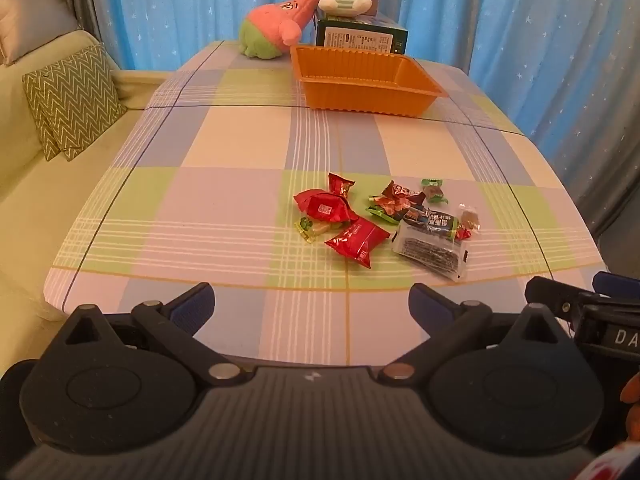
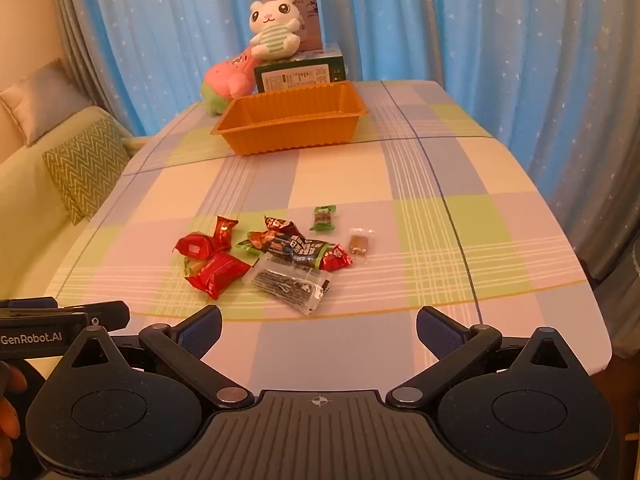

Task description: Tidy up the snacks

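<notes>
Snacks, crinkly foil and clear wrappers, lie mid-frame; ribbed orange tray, prob. plastic, above; both claws spread, empty.

A: Near edge up to the snack pile: bare tablecloth, passable.
B: Pile to orange tray: also bare. Behind tray, box and plush toys block.
</notes>
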A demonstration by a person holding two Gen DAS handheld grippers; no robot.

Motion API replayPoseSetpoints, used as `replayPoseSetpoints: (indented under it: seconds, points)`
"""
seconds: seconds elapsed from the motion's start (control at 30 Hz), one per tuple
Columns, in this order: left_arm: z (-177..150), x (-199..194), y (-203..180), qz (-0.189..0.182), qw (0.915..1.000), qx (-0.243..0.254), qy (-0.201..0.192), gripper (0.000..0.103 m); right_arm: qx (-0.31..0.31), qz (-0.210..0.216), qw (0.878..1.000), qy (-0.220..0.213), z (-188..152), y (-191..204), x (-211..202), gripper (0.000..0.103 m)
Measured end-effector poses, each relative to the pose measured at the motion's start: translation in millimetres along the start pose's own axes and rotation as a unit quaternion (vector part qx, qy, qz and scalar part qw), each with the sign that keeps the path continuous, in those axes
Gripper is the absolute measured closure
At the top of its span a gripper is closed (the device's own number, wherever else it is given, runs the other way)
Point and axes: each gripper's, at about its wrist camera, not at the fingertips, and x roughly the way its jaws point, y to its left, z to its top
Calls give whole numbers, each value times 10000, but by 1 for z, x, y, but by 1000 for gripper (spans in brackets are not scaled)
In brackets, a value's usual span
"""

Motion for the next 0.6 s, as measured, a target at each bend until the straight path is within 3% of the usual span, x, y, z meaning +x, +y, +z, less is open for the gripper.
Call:
replayPoseSetpoints:
  seconds: [0.6]
  points:
    - [-3, -19, 0, -17, 9998, 55, -196, 1, -34, -19, 9999, -104, -1, 6, -17, 0]
